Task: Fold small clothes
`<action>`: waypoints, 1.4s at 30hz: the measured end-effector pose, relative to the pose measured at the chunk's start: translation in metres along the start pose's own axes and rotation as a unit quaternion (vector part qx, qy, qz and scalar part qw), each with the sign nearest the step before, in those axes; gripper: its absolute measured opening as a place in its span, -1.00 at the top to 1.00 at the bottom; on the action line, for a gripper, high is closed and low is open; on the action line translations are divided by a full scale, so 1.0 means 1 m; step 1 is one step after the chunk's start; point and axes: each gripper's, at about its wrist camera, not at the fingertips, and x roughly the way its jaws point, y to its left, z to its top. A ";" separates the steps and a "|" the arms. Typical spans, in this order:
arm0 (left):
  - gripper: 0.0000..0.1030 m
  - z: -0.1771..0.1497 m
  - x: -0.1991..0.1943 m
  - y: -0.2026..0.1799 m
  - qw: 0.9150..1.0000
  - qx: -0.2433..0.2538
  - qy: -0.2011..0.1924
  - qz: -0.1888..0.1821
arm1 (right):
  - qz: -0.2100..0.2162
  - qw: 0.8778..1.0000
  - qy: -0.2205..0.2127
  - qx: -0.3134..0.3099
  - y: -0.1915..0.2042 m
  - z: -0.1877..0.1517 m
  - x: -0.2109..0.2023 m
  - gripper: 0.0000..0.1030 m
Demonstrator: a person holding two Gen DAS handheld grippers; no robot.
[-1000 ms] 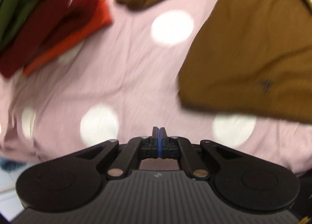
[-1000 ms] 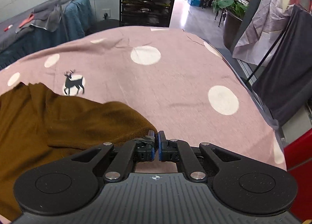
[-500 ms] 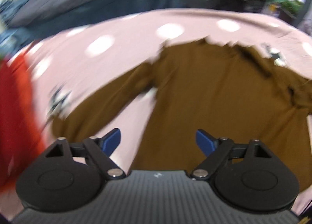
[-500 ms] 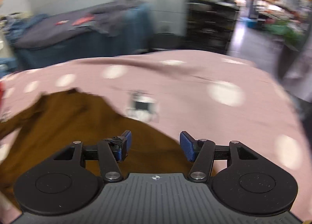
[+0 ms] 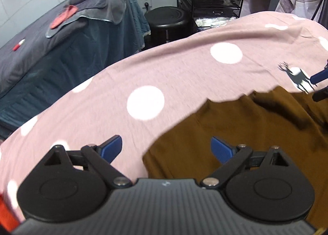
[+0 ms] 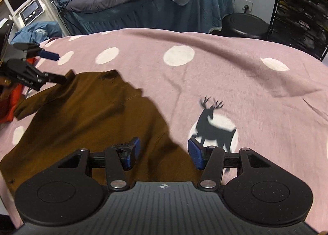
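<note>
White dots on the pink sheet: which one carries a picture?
The white dot just beyond the right gripper, printed with a black deer; the others are plain.

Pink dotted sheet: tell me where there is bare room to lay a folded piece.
Free: the pink sheet beyond and right of the deer print, out to its far edge by the black stool. Also the dotted strip between the brown garment and the blue-draped bed. Crowded: the left side, under the garment, with red clothes at its edge.
</note>
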 end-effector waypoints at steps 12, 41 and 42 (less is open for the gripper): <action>0.09 -0.012 0.062 -0.010 0.990 0.086 0.075 -0.081 | 0.072 0.996 0.057 -0.009 -0.008 0.011 0.041 0.45; 0.94 0.005 0.058 -0.039 0.985 0.119 0.021 -0.121 | 0.002 0.997 0.009 0.077 0.003 -0.018 -0.007 0.84; 0.95 0.002 0.051 -0.039 0.986 0.115 0.008 -0.118 | -0.002 0.997 0.009 0.079 0.004 -0.018 -0.007 0.84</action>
